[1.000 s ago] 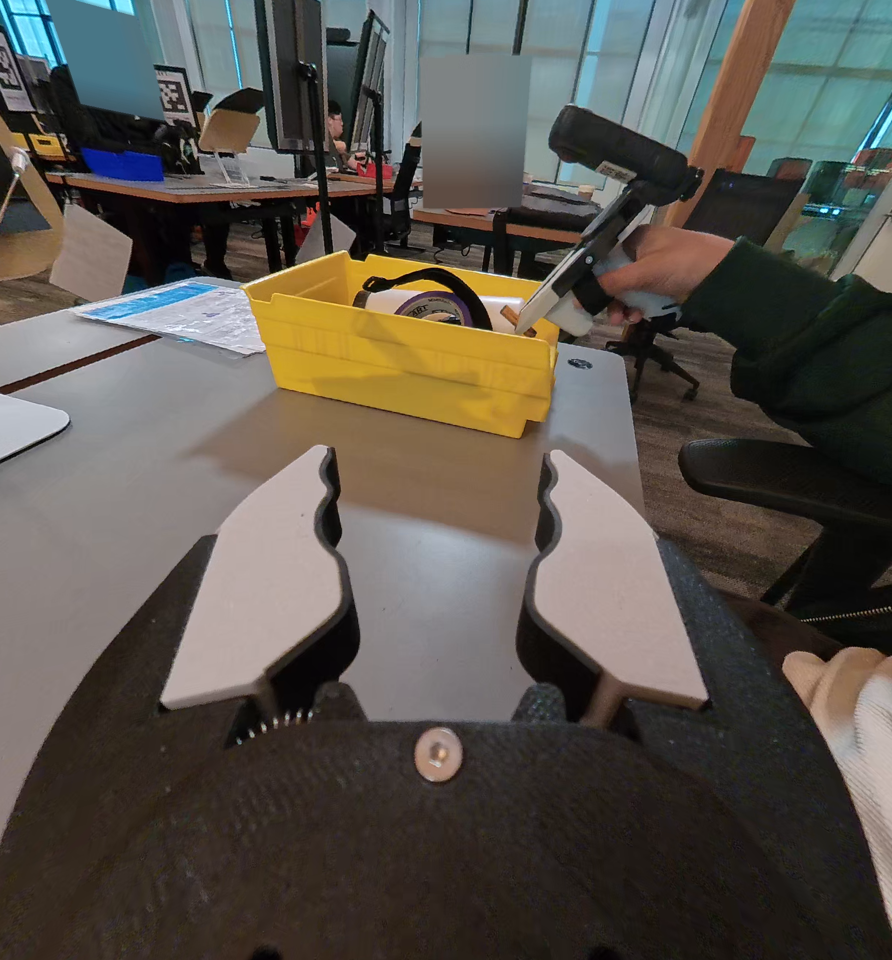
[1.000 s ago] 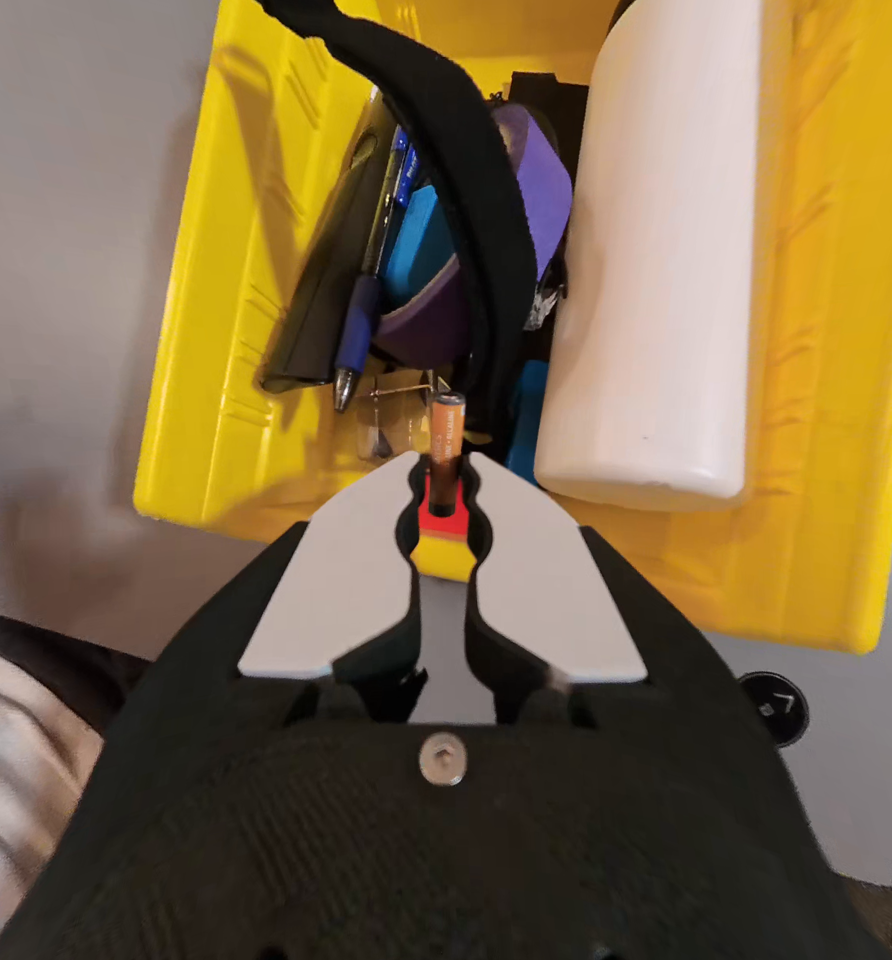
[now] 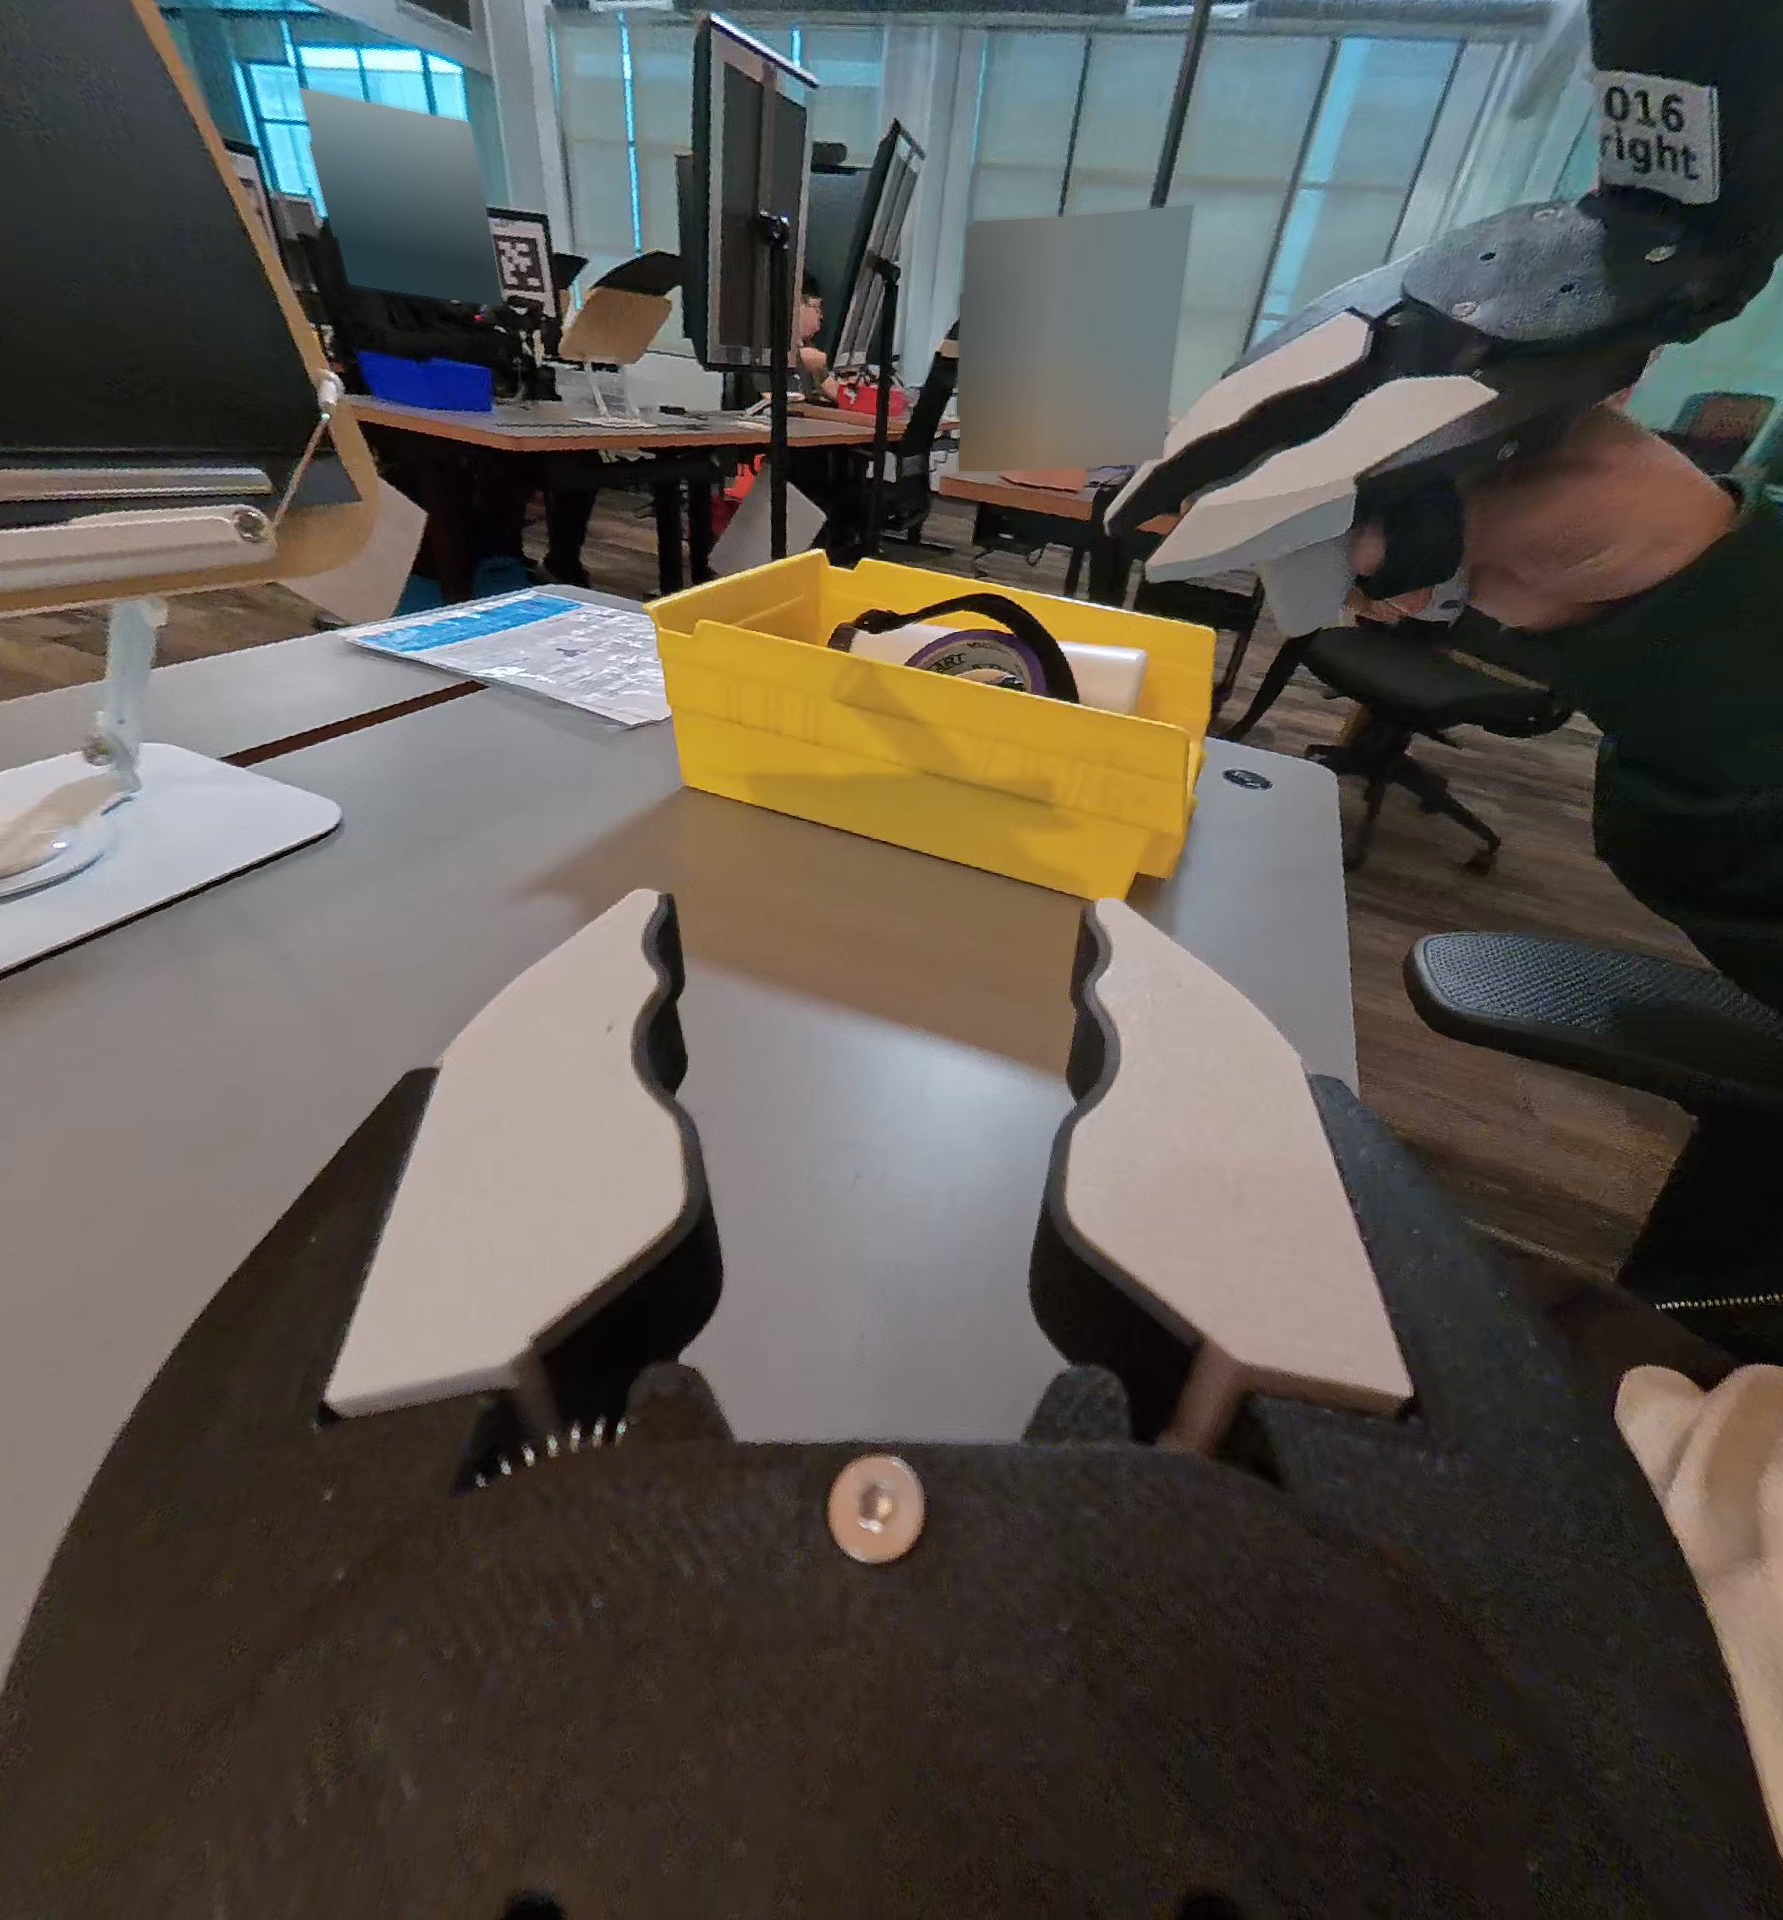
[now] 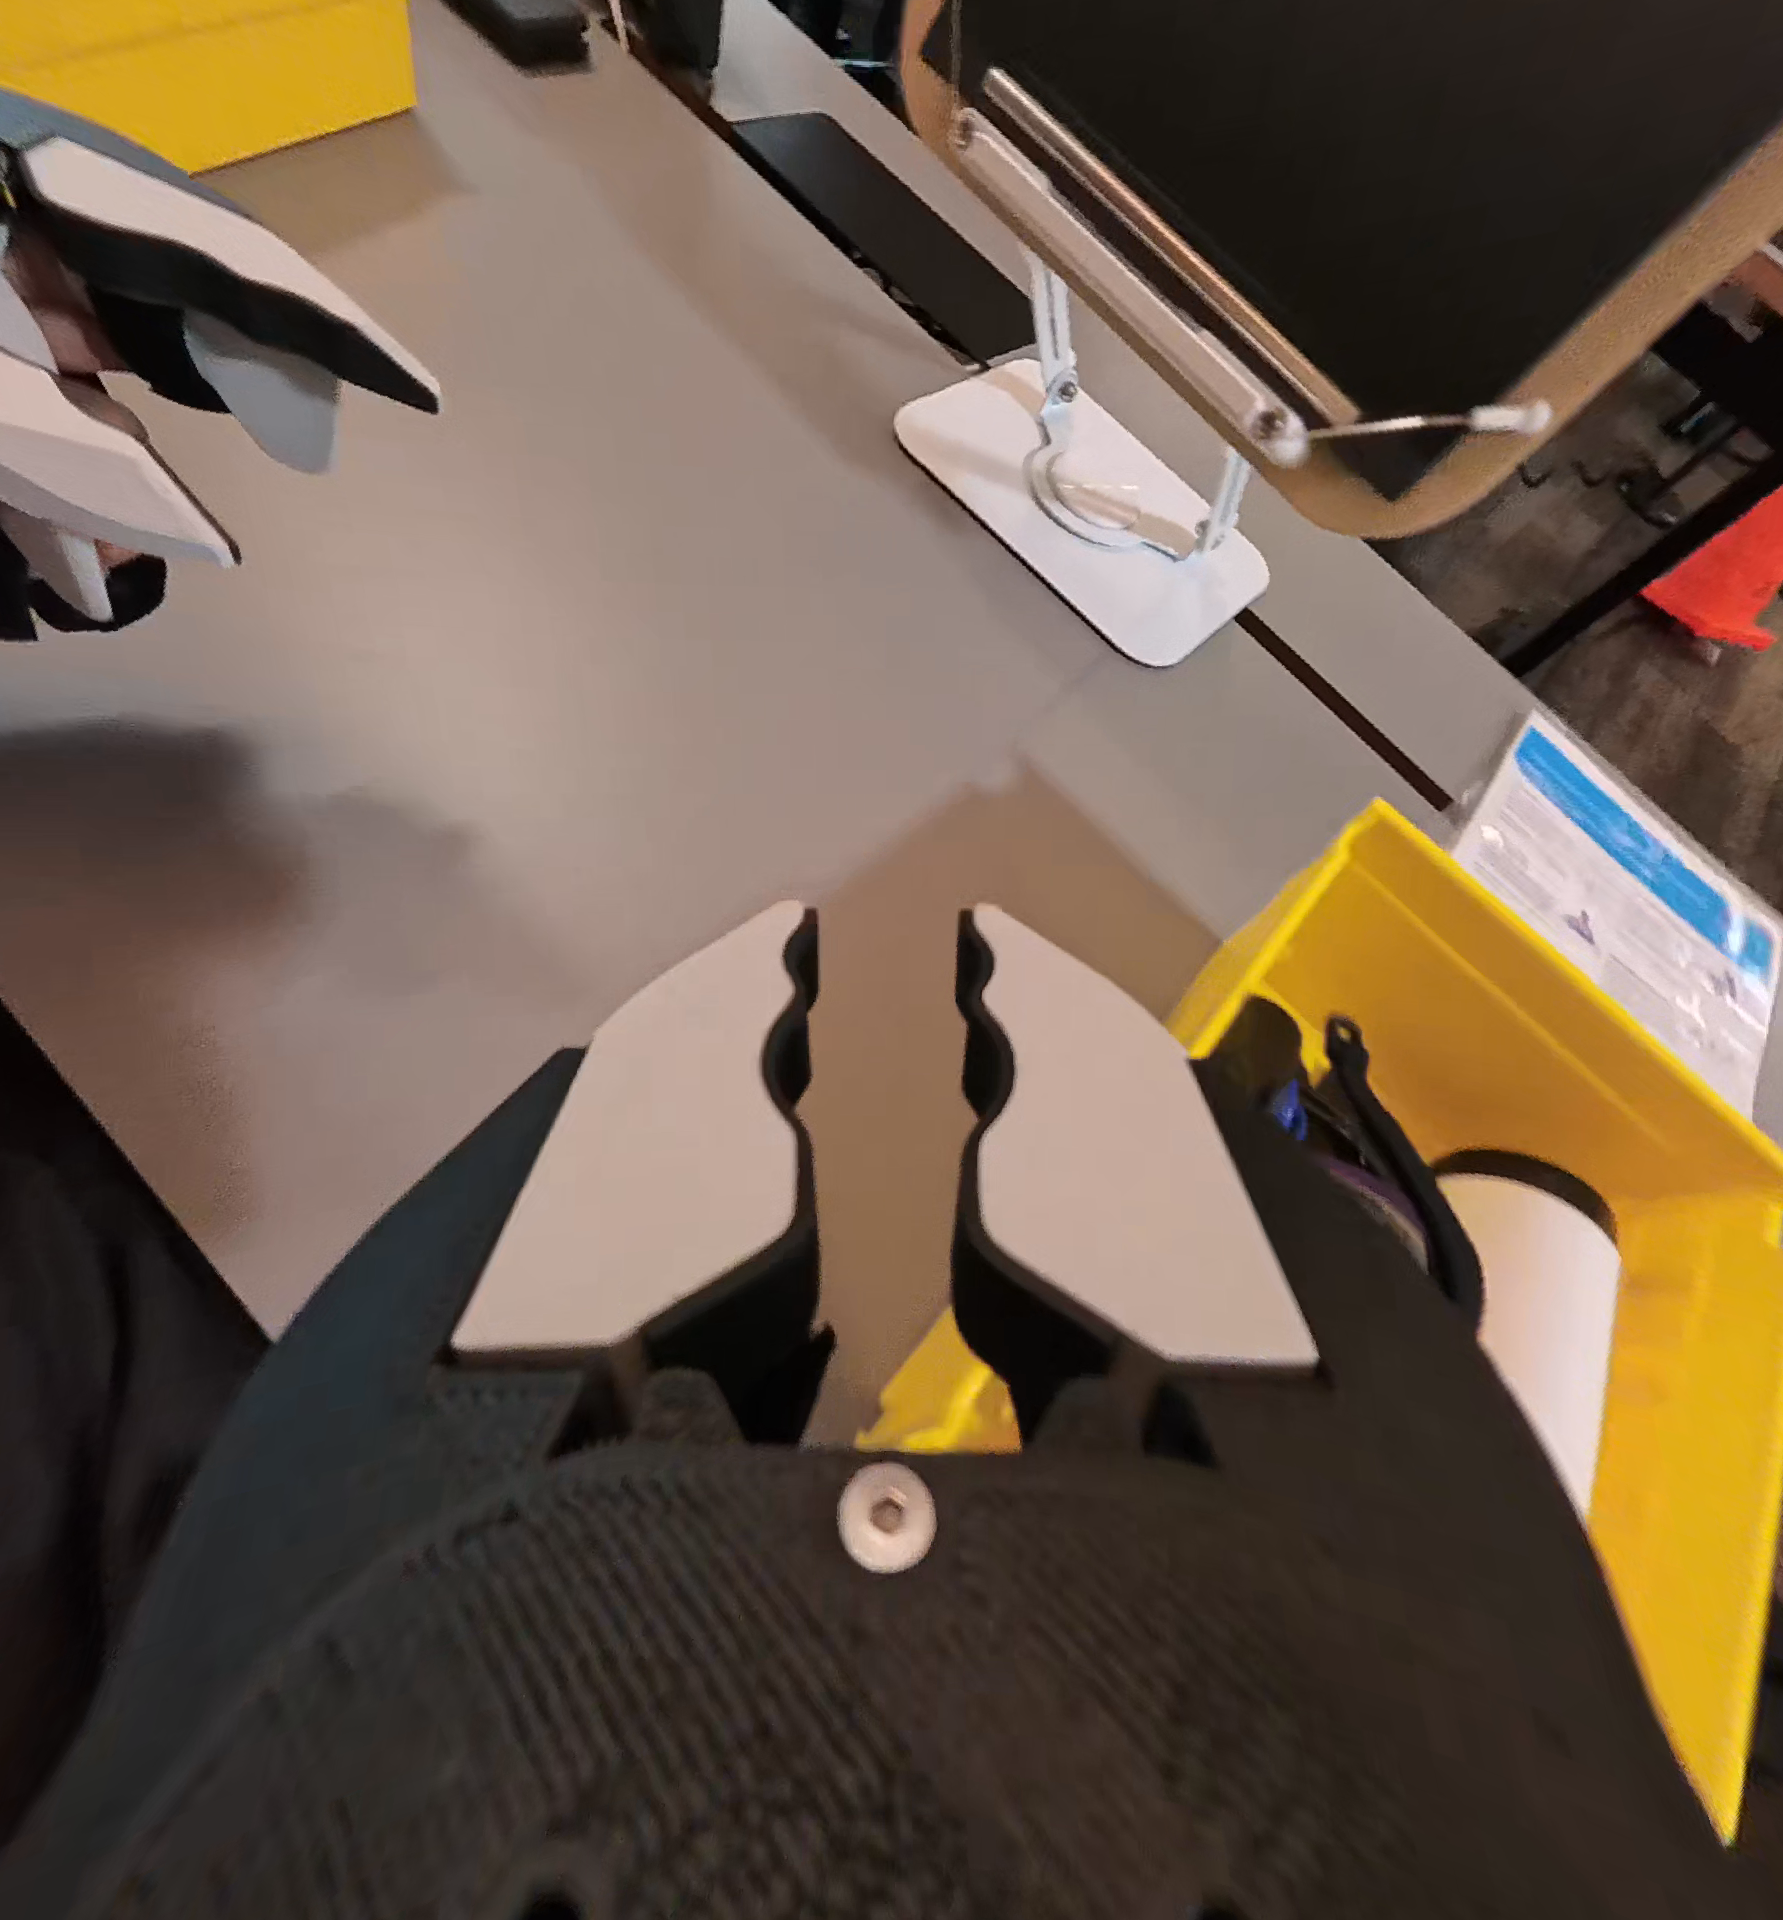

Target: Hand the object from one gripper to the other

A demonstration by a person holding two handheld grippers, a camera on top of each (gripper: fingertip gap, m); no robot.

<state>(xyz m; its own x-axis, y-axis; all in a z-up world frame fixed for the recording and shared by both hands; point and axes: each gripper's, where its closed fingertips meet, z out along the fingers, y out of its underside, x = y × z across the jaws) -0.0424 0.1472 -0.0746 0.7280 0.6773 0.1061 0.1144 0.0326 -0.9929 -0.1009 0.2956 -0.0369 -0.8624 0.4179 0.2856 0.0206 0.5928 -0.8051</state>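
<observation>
Left wrist view: grey desk (image 3: 243, 1039), yellow bin (image 3: 918, 769), office behind.

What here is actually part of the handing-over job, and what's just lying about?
Job: left two-finger gripper, open and empty; right two-finger gripper, open and empty; yellow plastic bin of small items, probably the source.
Lying about: printed paper sheet; flat white monitor stand base; orange cone on the floor.

The right gripper's (image 4: 885, 935) black body hides part of the yellow bin (image 4: 1531, 997), so most things inside it cannot be made out, and the left gripper (image 4: 326, 457) is blurry and cut off by the picture's edge.
</observation>
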